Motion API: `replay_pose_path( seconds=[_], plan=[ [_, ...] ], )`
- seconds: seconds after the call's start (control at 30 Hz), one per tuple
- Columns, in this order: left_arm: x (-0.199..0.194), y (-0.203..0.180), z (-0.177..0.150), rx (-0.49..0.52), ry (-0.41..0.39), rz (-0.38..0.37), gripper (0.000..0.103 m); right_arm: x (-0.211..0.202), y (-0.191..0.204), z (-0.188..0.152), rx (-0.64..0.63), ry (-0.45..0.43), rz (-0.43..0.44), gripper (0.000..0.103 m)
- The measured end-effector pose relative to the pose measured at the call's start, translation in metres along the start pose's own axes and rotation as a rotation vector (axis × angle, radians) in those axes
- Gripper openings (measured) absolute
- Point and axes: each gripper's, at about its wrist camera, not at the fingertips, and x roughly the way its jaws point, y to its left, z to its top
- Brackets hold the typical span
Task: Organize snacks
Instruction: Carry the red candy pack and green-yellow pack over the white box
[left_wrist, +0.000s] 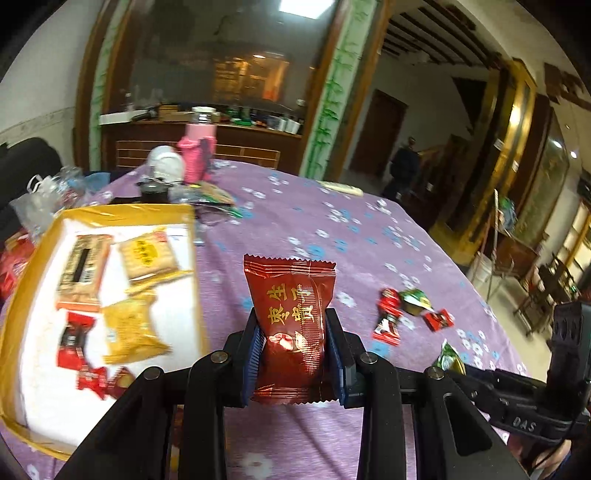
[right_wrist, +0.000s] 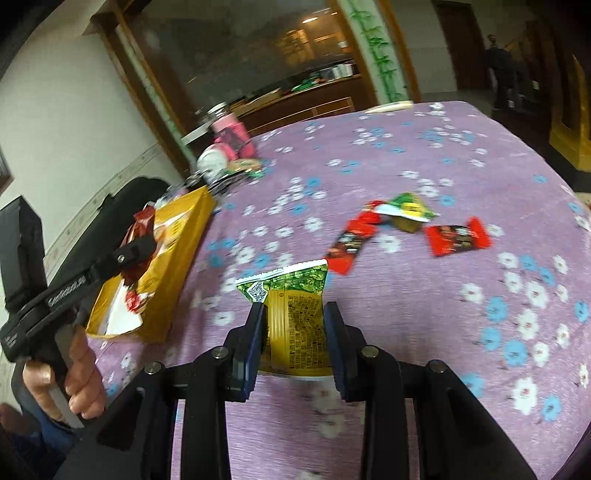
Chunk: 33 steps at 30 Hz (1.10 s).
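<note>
The left gripper (left_wrist: 294, 334) is closed on a dark red snack packet (left_wrist: 291, 325) w/ gold characters; both blue pads press its sides and it stands upright above the table (left_wrist: 295, 229), which has a purple cloth w/ flowers. The right gripper (right_wrist: 294, 332) is closed on a yellow-green snack packet (right_wrist: 295, 325), also pinched on 2 sides, above the cloth.

The yellow box (left_wrist: 125, 214) w/ white bottom sits near the left edge of the table. Inside it lie approx. 5 snacks: 1 brown bar, 2 yellow packets, 2 red candies. In the right wrist view the left gripper is over this box, and a hand (right_wrist: 74, 373) holds its handle.

Loose candies (right_wrist: 406, 229), approx. 2 red, 1 red-black and 1 green, lie together on the cloth toward the right side. A pink bottle (left_wrist: 197, 151) and a white object stand near the far edge, behind the box.
</note>
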Motion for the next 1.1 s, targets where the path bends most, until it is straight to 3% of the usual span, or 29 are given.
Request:
replay_pose_path(
  seconds=[0.33, 0.57, 0.73, 1.1],
  plan=[
    [-0.024, 0.099, -0.008, -0.150, -0.040, 0.165, 0.033, 0.039, 0.088, 0.016, -0.144, 0.095, 0.125, 0.031],
    [-0.030, 0.163, -0.032, -0.257, -0.013, 0.285, 0.033, 0.074, 0.150, 0.015, -0.230, 0.161, 0.199, 0.031],
    [-0.026, 0.177, -0.042, -0.285, 0.008, 0.303, 0.033, 0.102, 0.186, 0.012, -0.293, 0.195, 0.211, 0.031],
    [-0.014, 0.178, -0.041, -0.274, 0.046, 0.272, 0.033, 0.143, 0.200, 0.002, -0.315, 0.241, 0.175, 0.031]
  ],
)
